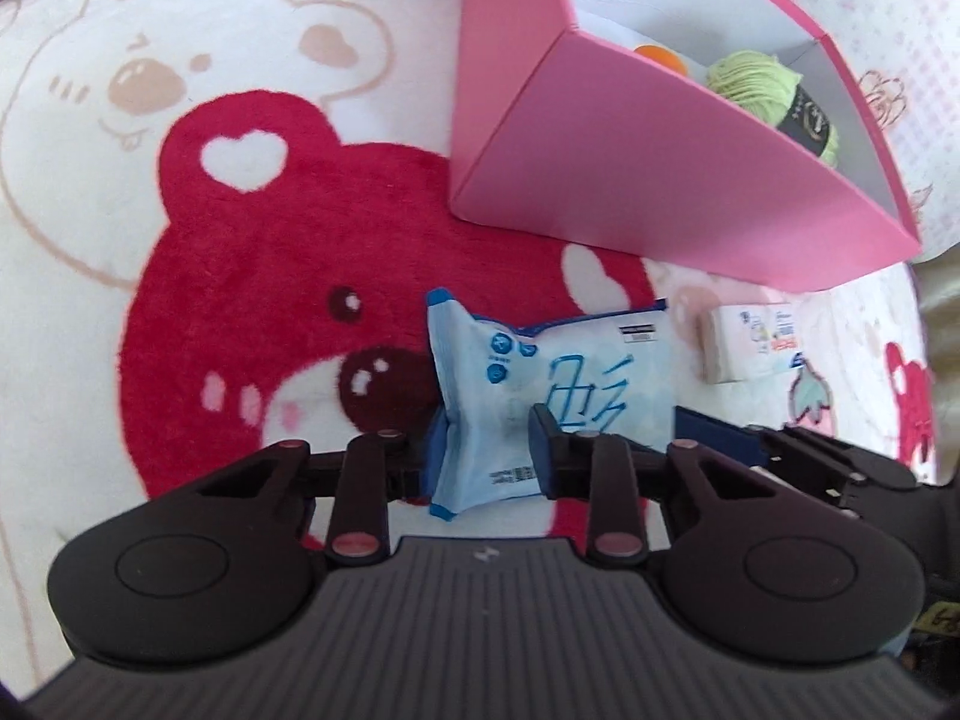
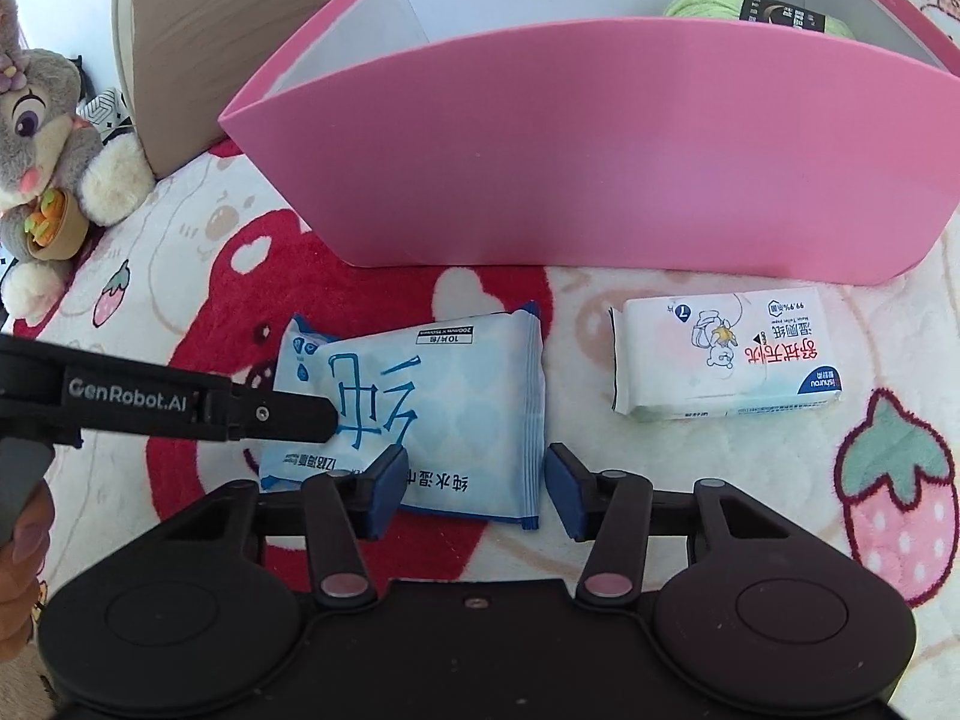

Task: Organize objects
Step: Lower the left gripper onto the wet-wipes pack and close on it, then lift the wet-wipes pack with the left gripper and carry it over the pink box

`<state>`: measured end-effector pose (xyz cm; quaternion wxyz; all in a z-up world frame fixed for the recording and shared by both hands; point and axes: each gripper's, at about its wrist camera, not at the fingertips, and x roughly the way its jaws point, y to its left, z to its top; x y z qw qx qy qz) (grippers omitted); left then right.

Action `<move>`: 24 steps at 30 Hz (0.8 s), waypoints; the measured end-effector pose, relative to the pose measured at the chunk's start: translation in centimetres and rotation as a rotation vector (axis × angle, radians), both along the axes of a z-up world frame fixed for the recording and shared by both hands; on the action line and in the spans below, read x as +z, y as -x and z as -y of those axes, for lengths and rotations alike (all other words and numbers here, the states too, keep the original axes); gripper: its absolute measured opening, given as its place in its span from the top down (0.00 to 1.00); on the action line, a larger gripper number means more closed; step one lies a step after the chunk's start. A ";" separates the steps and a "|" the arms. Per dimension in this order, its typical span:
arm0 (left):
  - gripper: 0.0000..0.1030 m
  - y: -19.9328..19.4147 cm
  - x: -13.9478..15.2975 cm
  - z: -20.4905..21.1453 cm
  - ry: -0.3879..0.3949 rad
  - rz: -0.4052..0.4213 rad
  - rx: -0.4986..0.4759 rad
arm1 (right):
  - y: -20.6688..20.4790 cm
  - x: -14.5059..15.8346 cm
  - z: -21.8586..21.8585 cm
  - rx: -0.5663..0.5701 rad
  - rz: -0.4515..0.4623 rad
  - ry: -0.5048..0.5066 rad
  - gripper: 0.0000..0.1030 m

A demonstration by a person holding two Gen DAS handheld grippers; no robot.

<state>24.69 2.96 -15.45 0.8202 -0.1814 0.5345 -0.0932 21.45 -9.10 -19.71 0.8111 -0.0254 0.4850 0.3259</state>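
Note:
A light-blue wet-wipe pack (image 1: 540, 384) (image 2: 420, 408) with blue handwriting lies on the bear-print blanket (image 1: 240, 300). My left gripper (image 1: 486, 456) is shut on its near end, and the pack is pinched and crumpled between the blue pads. In the right wrist view one left finger (image 2: 288, 414) lies across the pack from the left. My right gripper (image 2: 474, 480) straddles the pack's other end. Its left pad rests over the wrapper, its right pad stands just off the edge, and the pack is not squeezed there. A white wet-tissue pack (image 2: 726, 354) (image 1: 750, 342) lies to the right.
A pink box (image 2: 600, 150) (image 1: 630, 168) stands just behind both packs, holding green yarn (image 2: 708, 6) (image 1: 762, 84) and something orange (image 1: 657, 54). A grey plush rabbit (image 2: 42, 120) sits far left. A person's hand (image 2: 24, 540) holds the left gripper's handle.

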 end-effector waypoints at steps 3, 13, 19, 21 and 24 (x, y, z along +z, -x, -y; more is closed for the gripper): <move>0.73 0.1 0.2 0.6 -0.011 0.013 -0.009 | 0.0 0.0 0.2 -0.005 -0.003 -0.020 0.47; 0.73 0.5 0.4 0.7 -0.010 0.013 -0.003 | 1.2 0.5 -0.3 0.040 0.050 -0.009 0.53; 0.73 1.0 0.8 0.7 -0.013 0.005 -0.006 | 1.7 1.0 -0.4 0.053 0.040 0.006 0.53; 0.73 1.2 0.9 0.5 -0.007 -0.001 -0.006 | 1.9 1.2 -0.5 0.061 0.033 0.009 0.53; 0.73 1.8 1.3 0.3 -0.001 -0.006 -0.006 | 2.3 1.3 -0.4 0.064 0.024 0.011 0.53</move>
